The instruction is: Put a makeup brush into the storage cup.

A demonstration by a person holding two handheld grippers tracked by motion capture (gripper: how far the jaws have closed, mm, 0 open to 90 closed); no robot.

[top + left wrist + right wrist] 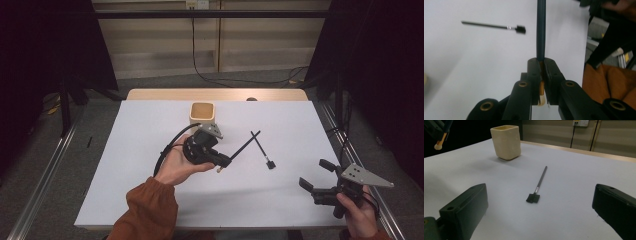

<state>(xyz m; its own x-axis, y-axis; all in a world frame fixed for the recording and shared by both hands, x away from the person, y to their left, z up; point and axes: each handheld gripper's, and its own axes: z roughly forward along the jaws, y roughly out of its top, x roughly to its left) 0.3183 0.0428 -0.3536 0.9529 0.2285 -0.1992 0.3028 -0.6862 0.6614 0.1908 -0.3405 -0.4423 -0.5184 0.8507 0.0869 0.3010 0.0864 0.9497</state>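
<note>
Right gripper [316, 176]: nearest, at the table's right front corner, held in the right hand [359, 212]; jaws spread wide, nothing between them, hovering over the white table [150, 150].
Left gripper [223, 160]: held in the left hand [176, 162] near the table's middle; jaws pressed together on a dark slender brush [540, 30], gripped close to its pale tip, handle slanting up and away toward the right.
Flat brush [537, 186]: lying on the table between the two grippers, square dark head toward the front, thin handle pointing away; touching neither gripper.
Cup [202, 114]: cream, square-mouthed, upright behind the left gripper, toward the far edge.
</note>
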